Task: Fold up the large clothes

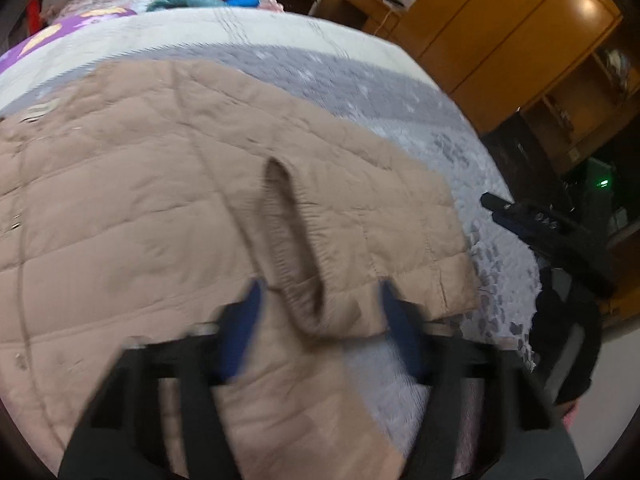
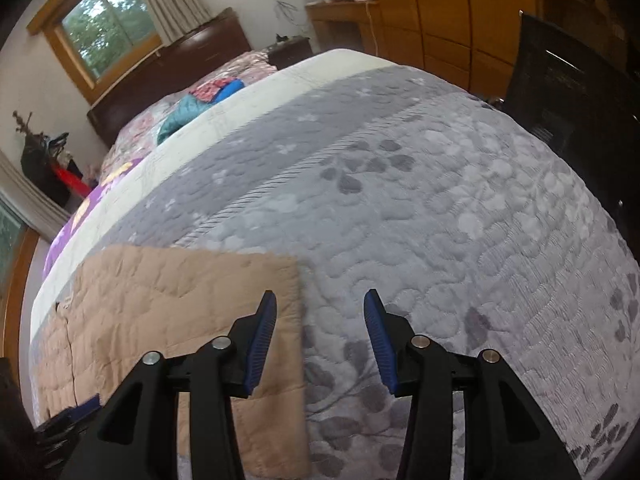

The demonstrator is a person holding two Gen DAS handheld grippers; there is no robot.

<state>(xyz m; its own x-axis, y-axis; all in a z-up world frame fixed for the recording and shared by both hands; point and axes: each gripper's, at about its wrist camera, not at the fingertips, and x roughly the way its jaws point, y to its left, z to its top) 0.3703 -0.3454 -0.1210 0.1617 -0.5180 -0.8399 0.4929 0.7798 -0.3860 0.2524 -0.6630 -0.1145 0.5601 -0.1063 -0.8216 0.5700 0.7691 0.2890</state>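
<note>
A tan quilted jacket (image 1: 140,184) lies spread flat on the grey patterned bedspread (image 1: 360,92). One sleeve with a ribbed cuff (image 1: 292,240) is folded across its body. My left gripper (image 1: 320,296) is open, its blue pads on either side of the sleeve near the cuff, just above it. In the right wrist view the jacket (image 2: 168,308) lies at lower left. My right gripper (image 2: 320,300) is open and empty, above the bedspread (image 2: 440,220) at the jacket's right edge. The right gripper also shows in the left wrist view (image 1: 540,228).
Crumpled clothes and a floral quilt (image 2: 208,96) lie at the head of the bed. Wooden wardrobes (image 1: 500,28) and a desk (image 2: 340,16) stand to the right. A dark cabinet (image 2: 572,92) stands at the bed's right side. A window (image 2: 104,16) is at the far left.
</note>
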